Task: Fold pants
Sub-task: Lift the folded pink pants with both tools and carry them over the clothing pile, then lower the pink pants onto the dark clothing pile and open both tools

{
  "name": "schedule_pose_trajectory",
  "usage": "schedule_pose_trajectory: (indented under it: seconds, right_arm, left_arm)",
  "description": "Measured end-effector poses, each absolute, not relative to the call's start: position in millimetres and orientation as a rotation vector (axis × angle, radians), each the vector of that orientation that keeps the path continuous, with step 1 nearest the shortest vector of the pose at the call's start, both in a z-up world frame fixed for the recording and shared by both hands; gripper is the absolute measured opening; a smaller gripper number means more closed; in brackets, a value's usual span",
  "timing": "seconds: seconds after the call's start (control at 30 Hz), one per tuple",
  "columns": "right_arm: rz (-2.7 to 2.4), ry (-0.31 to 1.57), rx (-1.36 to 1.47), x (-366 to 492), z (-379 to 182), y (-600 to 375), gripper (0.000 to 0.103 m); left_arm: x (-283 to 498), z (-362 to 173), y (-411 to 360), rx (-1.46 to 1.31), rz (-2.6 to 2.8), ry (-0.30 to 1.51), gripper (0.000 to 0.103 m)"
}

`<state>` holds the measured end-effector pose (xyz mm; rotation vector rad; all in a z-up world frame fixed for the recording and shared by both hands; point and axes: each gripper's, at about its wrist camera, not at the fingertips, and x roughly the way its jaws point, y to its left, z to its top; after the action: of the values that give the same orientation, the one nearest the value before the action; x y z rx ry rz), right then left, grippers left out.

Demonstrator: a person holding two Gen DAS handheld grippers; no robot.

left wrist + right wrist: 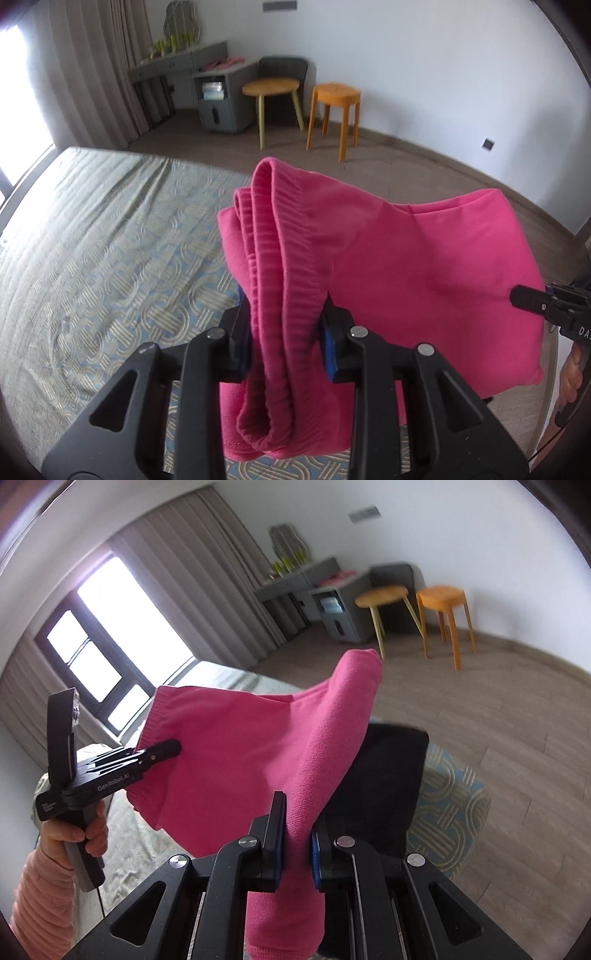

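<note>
The pink pants (424, 266) hang folded in the air above the bed (92, 258). My left gripper (286, 332) is shut on the bunched ribbed waistband. My right gripper (297, 834) is shut on a fold of the pink fabric at the other end; the pants (240, 760) stretch between the two. In the left wrist view the right gripper (517, 295) shows at the far right edge of the cloth. In the right wrist view the left gripper (173, 747) shows pinching the cloth's left edge.
The bed has a patterned green-blue cover. A dark garment (388, 775) lies on the bed corner behind the pants. Two wooden stools (332, 114) and a grey desk unit (218, 99) stand on the wooden floor by the wall. Curtains and a window (110, 646) are on the left.
</note>
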<state>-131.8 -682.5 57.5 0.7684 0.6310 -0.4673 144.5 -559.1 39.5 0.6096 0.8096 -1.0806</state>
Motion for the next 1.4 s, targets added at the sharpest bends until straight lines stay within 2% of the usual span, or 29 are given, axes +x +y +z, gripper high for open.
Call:
schedule_pose_trajectory:
  seconds: [0.03,0.1,0.13,0.23,0.37,0.63,0.73,0.93,1.17,1.23,1.27,1.4]
  right_arm:
    - [-0.479,0.667,0.78,-129,44,-686,0.01]
    - [-0.533,0.78,0.782,-120,13,-692,0.011]
    - [-0.555,0.821,0.789,-118,-3,-695,0.015]
    - [-0.553,0.793,0.837,-123,-26,-697,0.015]
    - [-0.575,0.807,0.784,-122,-21,-689,0.016]
    - [-0.596,0.812,0.755,-121,-13,-678,0.017]
    - [-0.603,0.816,0.763,-123,-10,-677,0.017]
    - [-0.664,0.8,0.869,-138,7,-680,0.029]
    - [-0.745,0.758,0.741,-162,58,-634,0.037]
    - [-0.76,0.738,0.693,-165,74,-614,0.038]
    - [-0.766,0.73,0.679,-165,79,-607,0.039]
    - [-0.793,0.674,0.644,-171,101,-564,0.044]
  left_arm:
    - [150,22,-565,0.648,-1.043,0.835,0.037]
    - [156,-7,-571,0.688,-0.996,0.859,0.051]
    - [157,-16,-571,0.678,-0.996,0.847,0.053]
    - [157,-21,-569,0.638,-0.991,0.833,0.057]
    - [159,-20,-567,0.658,-0.999,0.814,0.061]
    - [164,-20,-570,0.627,-1.0,0.823,0.062]
    - [161,-17,-568,0.645,-0.967,0.781,0.071]
    - [153,-1,-550,0.637,-0.958,0.745,0.074]
    - [108,32,-516,0.642,-0.973,0.625,0.074]
    - [88,43,-501,0.597,-1.001,0.621,0.078]
    - [79,48,-494,0.578,-1.012,0.619,0.084]
    - [36,63,-459,0.521,-1.065,0.589,0.086]
